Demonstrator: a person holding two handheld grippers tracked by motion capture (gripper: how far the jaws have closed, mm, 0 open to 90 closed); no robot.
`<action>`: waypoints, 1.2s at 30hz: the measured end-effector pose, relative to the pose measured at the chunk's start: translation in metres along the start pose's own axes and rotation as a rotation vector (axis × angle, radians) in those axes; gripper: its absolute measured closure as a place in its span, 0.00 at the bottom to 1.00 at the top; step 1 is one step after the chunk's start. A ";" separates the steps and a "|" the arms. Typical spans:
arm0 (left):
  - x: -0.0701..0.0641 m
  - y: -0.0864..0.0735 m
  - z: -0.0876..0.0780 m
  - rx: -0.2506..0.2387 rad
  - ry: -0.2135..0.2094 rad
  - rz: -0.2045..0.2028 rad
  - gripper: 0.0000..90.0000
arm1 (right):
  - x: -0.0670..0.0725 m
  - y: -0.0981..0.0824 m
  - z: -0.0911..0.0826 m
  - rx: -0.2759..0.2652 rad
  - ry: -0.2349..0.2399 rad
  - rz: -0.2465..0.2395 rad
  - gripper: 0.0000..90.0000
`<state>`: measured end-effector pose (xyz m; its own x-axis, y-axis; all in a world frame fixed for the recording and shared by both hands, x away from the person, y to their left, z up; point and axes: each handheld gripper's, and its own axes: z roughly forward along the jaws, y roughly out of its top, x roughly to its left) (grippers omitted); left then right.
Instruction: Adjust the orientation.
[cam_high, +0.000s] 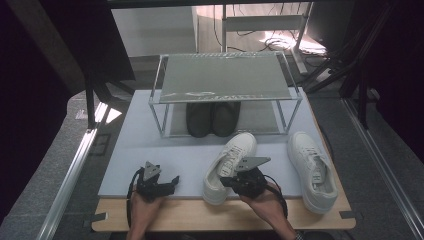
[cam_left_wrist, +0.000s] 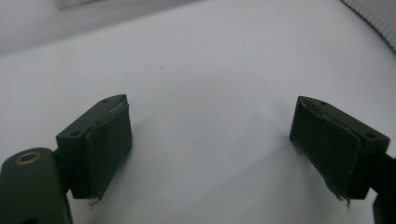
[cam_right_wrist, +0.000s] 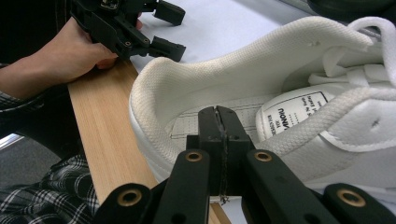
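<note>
Both jaws of your right gripper (cam_right_wrist: 219, 116) pressed together, empty, tips over the white sneaker's (cam_right_wrist: 299, 93) heel opening. Left gripper (cam_left_wrist: 210, 140) jaws spread wide above bare bench (cam_left_wrist: 210, 56).

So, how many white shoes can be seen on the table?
2. One white shoe lies near the front edge, where the right gripper has its closed jaws at its heel opening. The other white shoe lies farther right. The dark shoes under the rack are not counted.
</note>
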<state>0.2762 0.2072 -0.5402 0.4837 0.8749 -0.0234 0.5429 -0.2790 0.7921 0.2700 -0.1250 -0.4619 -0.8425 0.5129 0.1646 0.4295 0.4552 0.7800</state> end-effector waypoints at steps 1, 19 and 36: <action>0.000 0.000 0.000 0.000 0.000 0.000 0.14 | 0.000 -0.001 0.000 -0.001 -0.002 -0.002 1.00; 0.000 0.000 0.000 0.000 0.000 0.000 0.14 | -0.012 -0.011 -0.020 0.015 -0.046 0.022 1.00; 0.000 0.000 0.000 -0.001 0.002 -0.002 0.14 | -0.016 -0.020 -0.034 0.025 -0.084 0.036 1.00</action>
<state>0.2761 0.2068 -0.5403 0.4814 0.8762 -0.0238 0.5433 -0.2770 0.7925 0.2639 -0.1672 -0.4592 -0.7967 0.5879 0.1403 0.4679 0.4528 0.7590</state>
